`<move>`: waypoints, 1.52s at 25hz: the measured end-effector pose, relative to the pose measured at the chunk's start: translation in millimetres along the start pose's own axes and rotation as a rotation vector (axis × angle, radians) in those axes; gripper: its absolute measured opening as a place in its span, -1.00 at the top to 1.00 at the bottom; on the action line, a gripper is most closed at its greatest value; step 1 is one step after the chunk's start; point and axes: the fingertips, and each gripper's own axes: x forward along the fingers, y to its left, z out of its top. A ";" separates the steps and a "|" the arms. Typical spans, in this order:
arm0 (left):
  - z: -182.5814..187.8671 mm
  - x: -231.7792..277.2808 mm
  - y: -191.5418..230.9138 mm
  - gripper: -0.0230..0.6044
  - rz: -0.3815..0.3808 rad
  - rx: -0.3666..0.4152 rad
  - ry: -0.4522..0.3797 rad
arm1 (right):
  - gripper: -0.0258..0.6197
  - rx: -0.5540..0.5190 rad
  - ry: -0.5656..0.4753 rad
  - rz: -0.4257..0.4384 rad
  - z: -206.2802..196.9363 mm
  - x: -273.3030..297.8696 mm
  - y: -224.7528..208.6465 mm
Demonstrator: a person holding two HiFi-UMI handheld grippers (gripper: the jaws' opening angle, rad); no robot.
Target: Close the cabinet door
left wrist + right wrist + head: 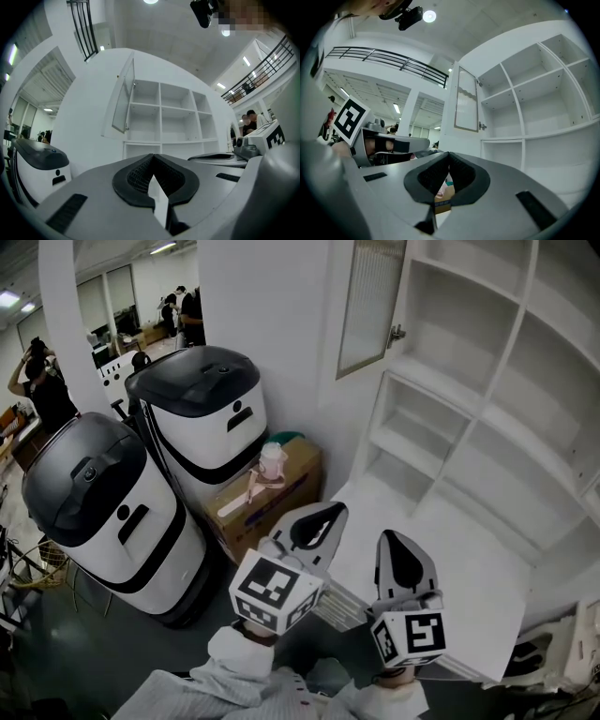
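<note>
Shelving (441, 371) runs off-frame; cabinet door (370, 306) apparently glazed.

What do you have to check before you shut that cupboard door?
1. Is the cabinet door in sight and open? Ok.
2. Is the left gripper empty? Ok, its jaws are together.
3. Is the right gripper empty? Ok, its jaws are together.
4. Is a gripper touching the door? Not ok, both are short of it.
5. Is anything sticking out of the shelves in the door's way? Ok, nothing is.
6. Will the knob latch? Cannot tell.
</note>
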 end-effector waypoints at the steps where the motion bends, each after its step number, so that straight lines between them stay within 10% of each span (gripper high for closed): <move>1: 0.2 5.4 -1.4 0.89 0.006 0.000 -0.003 | 0.88 -0.002 -0.001 0.006 -0.5 1.3 -5.5; 22: 9.2 67.7 -13.4 0.89 0.172 0.011 -0.001 | 0.88 0.014 -0.009 0.134 -1.2 16.3 -83.1; 38: 33.9 95.6 69.2 0.89 0.259 0.027 -0.054 | 0.88 0.004 -0.043 0.190 6.7 103.2 -87.4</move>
